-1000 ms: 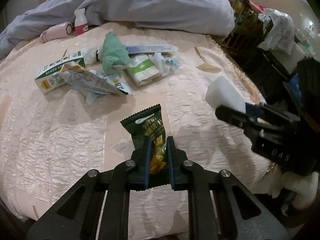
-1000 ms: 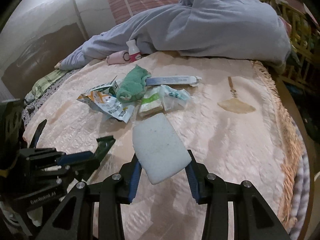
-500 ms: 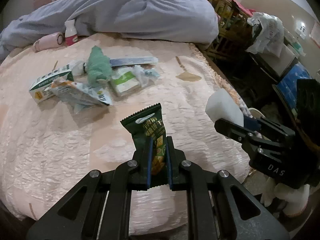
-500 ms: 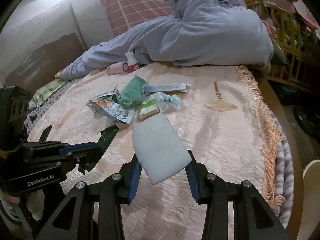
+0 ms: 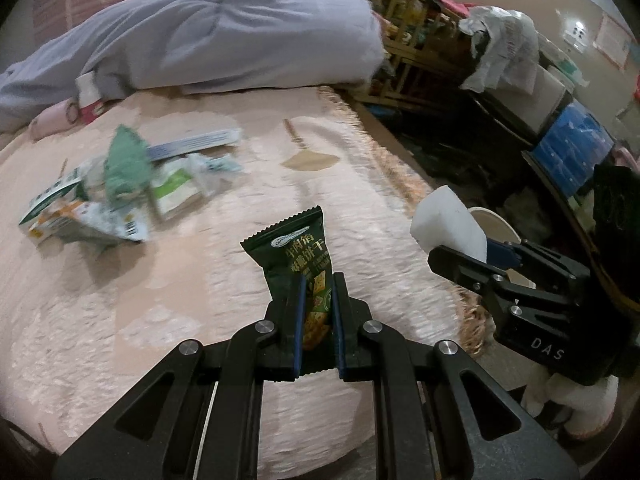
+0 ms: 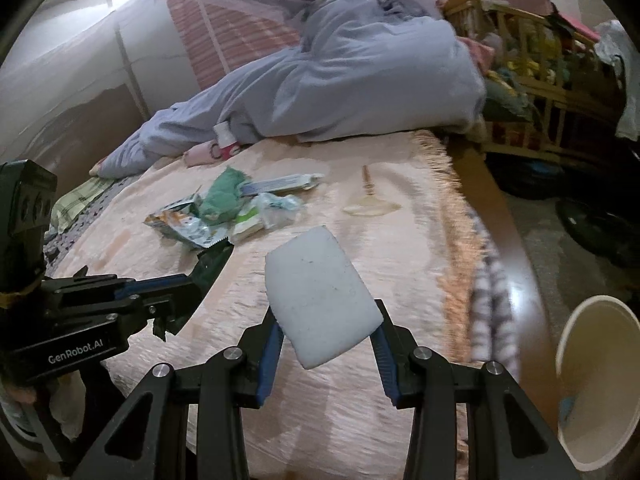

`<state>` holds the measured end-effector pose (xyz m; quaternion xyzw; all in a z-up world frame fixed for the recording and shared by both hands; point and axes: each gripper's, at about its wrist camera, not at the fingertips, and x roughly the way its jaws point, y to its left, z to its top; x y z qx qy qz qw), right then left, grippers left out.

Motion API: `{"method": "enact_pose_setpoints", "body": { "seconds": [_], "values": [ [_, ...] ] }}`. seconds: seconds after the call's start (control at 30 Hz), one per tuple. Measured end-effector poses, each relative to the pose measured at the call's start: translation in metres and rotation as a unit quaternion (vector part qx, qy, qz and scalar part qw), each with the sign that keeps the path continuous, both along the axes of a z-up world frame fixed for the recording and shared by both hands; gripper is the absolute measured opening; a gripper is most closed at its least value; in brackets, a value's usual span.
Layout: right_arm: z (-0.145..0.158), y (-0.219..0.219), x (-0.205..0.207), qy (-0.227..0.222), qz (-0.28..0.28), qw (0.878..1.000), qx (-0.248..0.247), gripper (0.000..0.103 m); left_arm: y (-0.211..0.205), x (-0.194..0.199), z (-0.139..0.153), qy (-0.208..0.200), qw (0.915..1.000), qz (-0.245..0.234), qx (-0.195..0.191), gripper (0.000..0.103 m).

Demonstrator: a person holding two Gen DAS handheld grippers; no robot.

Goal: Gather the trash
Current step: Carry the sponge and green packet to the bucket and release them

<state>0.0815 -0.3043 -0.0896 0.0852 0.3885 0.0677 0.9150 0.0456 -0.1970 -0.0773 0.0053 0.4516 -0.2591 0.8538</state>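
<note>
My left gripper (image 5: pixel 316 284) is shut on a dark green snack wrapper (image 5: pixel 294 246) and holds it above the pink bedspread (image 5: pixel 120 320). My right gripper (image 6: pixel 326 316) is shut on a white sponge block (image 6: pixel 316 292), also held above the bed; the sponge also shows in the left wrist view (image 5: pixel 448 224). A pile of trash (image 5: pixel 120 184) lies further back on the bed: a green cloth, cartons, plastic wrappers and a long tube. A cream waste bin (image 6: pixel 596 384) stands on the floor at the right of the bed.
A grey-blue duvet (image 5: pixel 224 36) is heaped at the head of the bed, with a pink bottle (image 5: pixel 56 120) beside it. A wooden crib (image 6: pixel 532 92) and cluttered shelves (image 5: pixel 560 112) stand to the right. The bed's fringed edge (image 6: pixel 456 240) runs along the right.
Both grippers have pulled back and swung right with their loads. The trash pile is now farther off, and the waste bin has come into view at the right.
</note>
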Motion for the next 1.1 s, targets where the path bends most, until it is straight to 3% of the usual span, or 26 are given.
{"method": "enact_pose_setpoints", "body": {
  "seconds": [0.57, 1.1],
  "values": [
    [0.000, -0.105, -0.044, 0.012, -0.098, 0.995, -0.019, 0.040, -0.135, -0.004, 0.005, 0.002, 0.9942, -0.107, -0.013, 0.010],
    [-0.026, -0.220, -0.077, 0.056, -0.218, 0.974, -0.021, 0.040, -0.257, -0.004, -0.009, 0.028, 0.9803, -0.194, -0.021, 0.010]
  ]
}}
